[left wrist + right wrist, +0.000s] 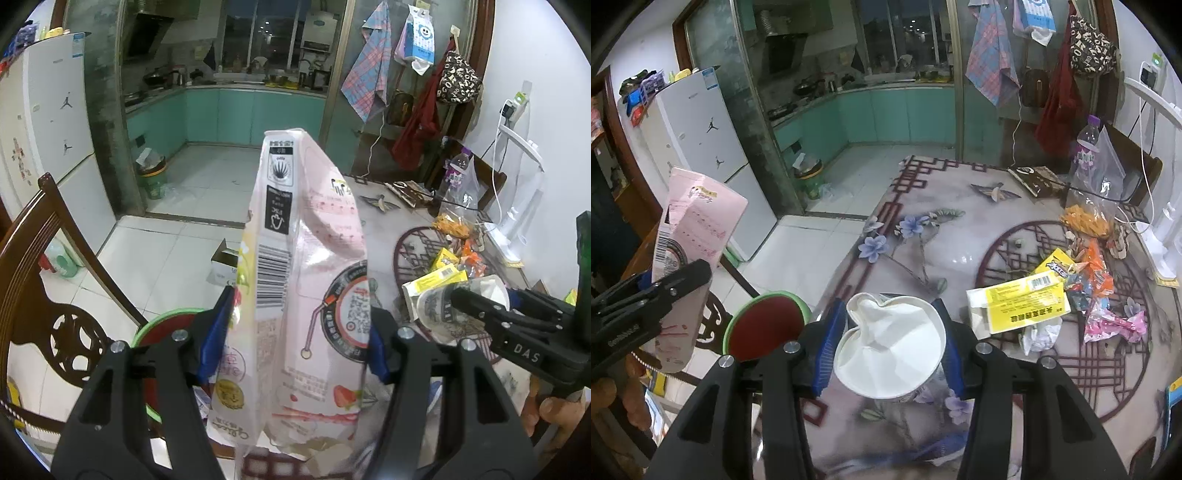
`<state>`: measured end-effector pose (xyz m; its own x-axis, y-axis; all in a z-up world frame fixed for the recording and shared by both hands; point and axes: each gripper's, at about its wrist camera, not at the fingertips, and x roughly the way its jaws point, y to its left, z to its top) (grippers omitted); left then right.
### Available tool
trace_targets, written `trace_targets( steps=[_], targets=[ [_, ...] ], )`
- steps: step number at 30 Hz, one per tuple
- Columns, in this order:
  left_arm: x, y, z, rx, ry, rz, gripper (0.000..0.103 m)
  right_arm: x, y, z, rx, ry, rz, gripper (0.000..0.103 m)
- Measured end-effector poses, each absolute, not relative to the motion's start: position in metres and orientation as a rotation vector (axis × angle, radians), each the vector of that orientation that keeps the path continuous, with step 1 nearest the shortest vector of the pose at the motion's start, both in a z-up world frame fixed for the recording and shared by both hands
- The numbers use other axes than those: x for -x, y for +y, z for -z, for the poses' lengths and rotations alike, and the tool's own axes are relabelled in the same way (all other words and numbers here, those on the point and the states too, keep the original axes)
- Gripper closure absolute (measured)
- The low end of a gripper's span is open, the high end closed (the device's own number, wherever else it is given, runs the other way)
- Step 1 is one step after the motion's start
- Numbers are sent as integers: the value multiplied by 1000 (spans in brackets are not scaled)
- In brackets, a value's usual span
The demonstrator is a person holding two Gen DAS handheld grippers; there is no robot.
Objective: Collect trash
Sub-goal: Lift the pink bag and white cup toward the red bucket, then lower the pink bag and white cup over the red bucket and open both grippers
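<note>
The left gripper is clamped on a pink drink carton, its blue pads pressing both sides of the crumpled pack, which stands upright and leans slightly toward one o'clock in the left wrist view. The right gripper is closed around a crushed white paper cup, squeezing its dented rim between the pads above the patterned tablecloth. At ten o'clock from the cup, just off the table edge, sits a green-rimmed bin with a red liner, beside a dark wooden chair. At two o'clock from the cup lies a yellow-and-white packet, touching a crumpled white wrapper, with a heap of orange, blue and pink snack wrappers just beyond. Farther off at one o'clock stand a clear plastic bottle and a bag of orange snacks. At eleven o'clock, well apart, a white fridge stands by the kitchen doorway.
</note>
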<state>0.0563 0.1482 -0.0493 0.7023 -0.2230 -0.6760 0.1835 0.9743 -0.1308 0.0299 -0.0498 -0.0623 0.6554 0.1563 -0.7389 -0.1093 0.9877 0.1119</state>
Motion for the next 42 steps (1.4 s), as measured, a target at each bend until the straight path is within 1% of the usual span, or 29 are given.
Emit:
trace_targets(
  steps=[25,42],
  targets=[
    [-90,236,68,69,804,218,43,-60,64,67,-6,857,-229,57],
    [-102,281,97,81,887,143,43,-81,124,93,22,927,-341,57]
  ],
)
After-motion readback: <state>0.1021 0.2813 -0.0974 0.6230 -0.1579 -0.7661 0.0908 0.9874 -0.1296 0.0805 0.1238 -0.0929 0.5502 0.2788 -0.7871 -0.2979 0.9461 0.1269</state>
